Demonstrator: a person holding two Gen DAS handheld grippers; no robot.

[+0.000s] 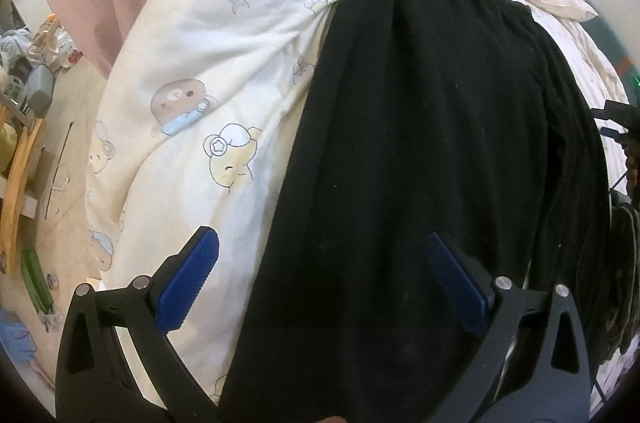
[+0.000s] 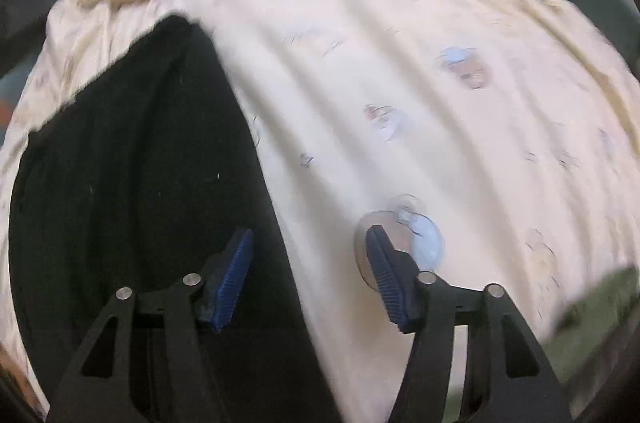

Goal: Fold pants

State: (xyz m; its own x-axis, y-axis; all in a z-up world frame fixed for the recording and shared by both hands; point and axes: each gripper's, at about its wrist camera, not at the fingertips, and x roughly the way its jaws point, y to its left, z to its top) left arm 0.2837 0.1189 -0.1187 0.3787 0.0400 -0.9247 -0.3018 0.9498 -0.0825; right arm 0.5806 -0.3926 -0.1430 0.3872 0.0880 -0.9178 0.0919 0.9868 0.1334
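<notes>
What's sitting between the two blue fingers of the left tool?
In the left wrist view, the left gripper spans cartoon-print bedding and the edge of the black pants; nothing else.

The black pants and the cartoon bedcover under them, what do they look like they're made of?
Black pants: a soft matte knit, probably cotton jersey or fleece; no sheen, pale lint specks cling to it, and the waistband is gathered. Cartoon bedcover: smooth, thin woven fabric, likely cotton or a blend, with crisp printed animals and soft puffy creases.
</notes>
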